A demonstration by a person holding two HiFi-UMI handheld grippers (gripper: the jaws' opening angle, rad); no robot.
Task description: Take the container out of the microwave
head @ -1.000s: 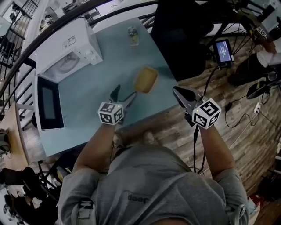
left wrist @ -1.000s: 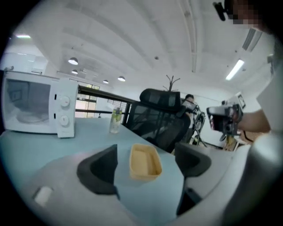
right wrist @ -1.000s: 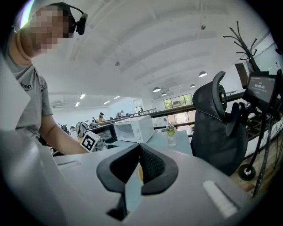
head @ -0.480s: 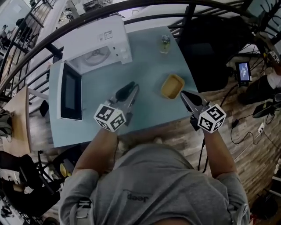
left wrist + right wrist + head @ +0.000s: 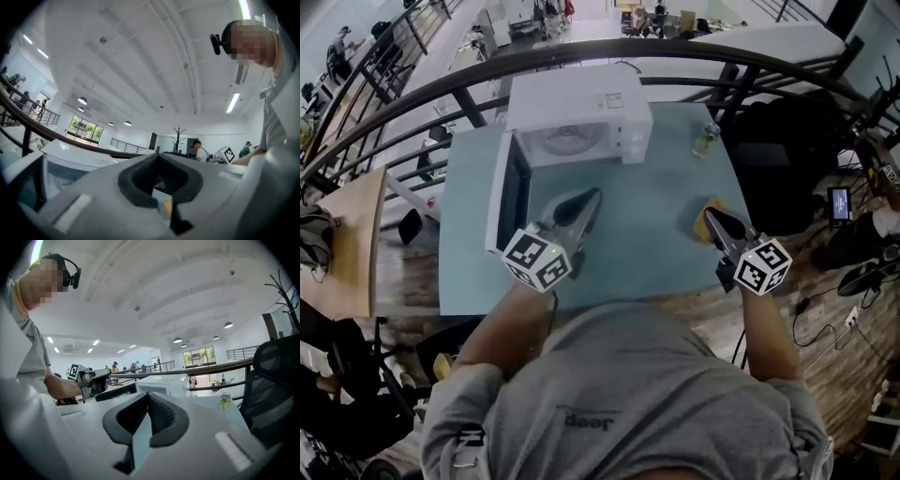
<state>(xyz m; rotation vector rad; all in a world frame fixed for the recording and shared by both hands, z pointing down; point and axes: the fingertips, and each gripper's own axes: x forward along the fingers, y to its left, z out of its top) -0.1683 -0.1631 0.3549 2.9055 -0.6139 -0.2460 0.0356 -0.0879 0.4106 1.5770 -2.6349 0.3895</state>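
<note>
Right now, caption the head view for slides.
Yellow container out on table, microwave door open; left gripper just closed empty, right gripper shut.

Bright ceiling light, dim head view, fisheye-warped edges, slight blur

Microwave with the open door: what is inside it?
Only a pale round turntable shows in the microwave cavity; the yellow container sits outside, on the table. The casing covers the cavity's top and back.
</note>
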